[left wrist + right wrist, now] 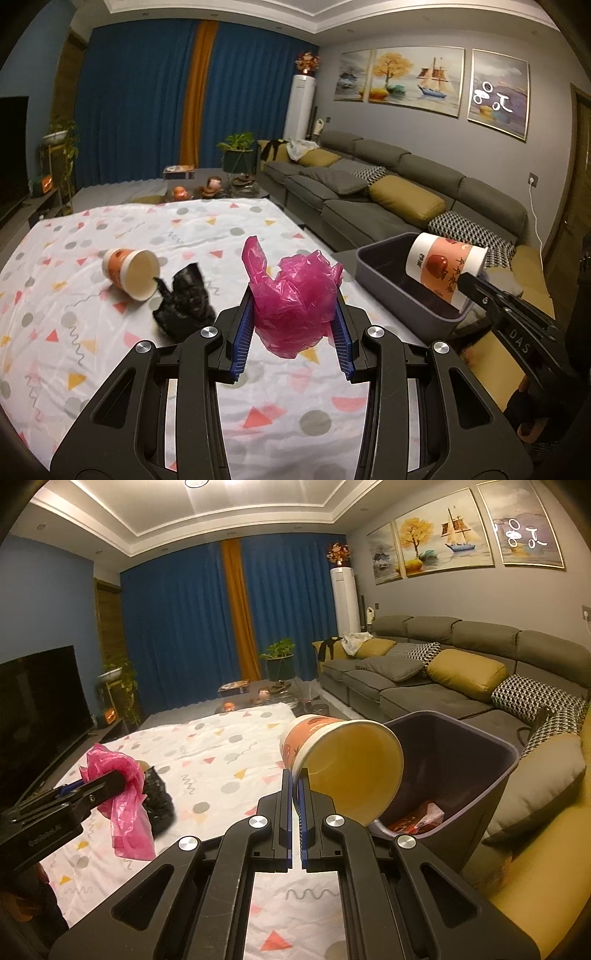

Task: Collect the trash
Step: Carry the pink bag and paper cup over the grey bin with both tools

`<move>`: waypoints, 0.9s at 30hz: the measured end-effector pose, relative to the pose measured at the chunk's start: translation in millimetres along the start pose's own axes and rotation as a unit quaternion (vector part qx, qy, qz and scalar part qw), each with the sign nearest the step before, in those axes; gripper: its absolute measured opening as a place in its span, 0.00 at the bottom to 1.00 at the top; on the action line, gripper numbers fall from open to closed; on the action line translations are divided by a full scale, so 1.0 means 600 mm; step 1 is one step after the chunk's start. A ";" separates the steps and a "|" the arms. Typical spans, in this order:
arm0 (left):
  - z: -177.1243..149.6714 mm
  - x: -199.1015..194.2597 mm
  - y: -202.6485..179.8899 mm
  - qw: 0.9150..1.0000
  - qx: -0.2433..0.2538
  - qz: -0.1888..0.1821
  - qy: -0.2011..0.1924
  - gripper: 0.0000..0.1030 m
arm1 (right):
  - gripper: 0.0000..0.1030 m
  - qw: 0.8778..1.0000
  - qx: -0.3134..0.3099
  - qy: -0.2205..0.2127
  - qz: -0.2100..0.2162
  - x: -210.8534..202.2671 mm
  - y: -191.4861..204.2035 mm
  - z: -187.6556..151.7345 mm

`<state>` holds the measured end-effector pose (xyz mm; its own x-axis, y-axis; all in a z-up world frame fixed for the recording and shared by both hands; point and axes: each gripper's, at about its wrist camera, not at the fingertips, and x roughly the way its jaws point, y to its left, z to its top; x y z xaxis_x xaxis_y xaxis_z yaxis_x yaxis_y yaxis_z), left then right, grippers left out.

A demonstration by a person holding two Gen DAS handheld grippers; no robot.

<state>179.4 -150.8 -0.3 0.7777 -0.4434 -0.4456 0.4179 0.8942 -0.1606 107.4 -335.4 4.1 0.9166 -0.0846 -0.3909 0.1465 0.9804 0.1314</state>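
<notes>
My left gripper (pixel 294 314) is shut on a crumpled pink plastic bag (pixel 295 299), held above the patterned cloth (pixel 110 332); the same bag (pixel 122 797) hangs at the left of the right wrist view. My right gripper (pixel 295 779) is shut on the rim of a paper cup (pixel 343 764), held tilted over the dark purple bin (pixel 461 760). In the left wrist view that cup (pixel 443 266) hovers at the bin (pixel 388 273). A second paper cup (pixel 131 271) lies on its side on the cloth, beside a crumpled black bag (pixel 184 302).
A red wrapper (pixel 417 819) lies inside the bin. A grey sofa (pixel 388 192) with yellow and patterned cushions runs along the right. A coffee table (pixel 207 184) with small items stands beyond the cloth, and a TV (pixel 37 709) is at the left.
</notes>
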 end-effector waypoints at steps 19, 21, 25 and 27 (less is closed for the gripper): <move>0.055 0.116 -0.128 0.997 0.046 -0.067 -0.007 0.36 | 0.04 0.997 0.021 0.017 -0.072 0.046 -0.102 -0.006; 0.061 0.136 -0.139 0.996 0.041 -0.078 -0.004 0.36 | 0.04 0.997 0.019 0.021 -0.079 0.051 -0.110 -0.009; 0.061 0.173 -0.167 0.994 0.041 -0.099 0.003 0.36 | 0.04 0.996 0.015 0.025 -0.085 0.058 -0.119 -0.013; 0.058 0.185 -0.178 0.993 0.045 -0.105 0.008 0.36 | 0.04 0.996 0.017 0.027 -0.086 0.061 -0.127 -0.015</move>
<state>237.3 -297.6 -2.2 0.6622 -0.6176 -0.4244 0.6105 0.7730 -0.1723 126.3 -411.5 -28.7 0.8557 -0.2404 -0.4582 0.3129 0.9457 0.0883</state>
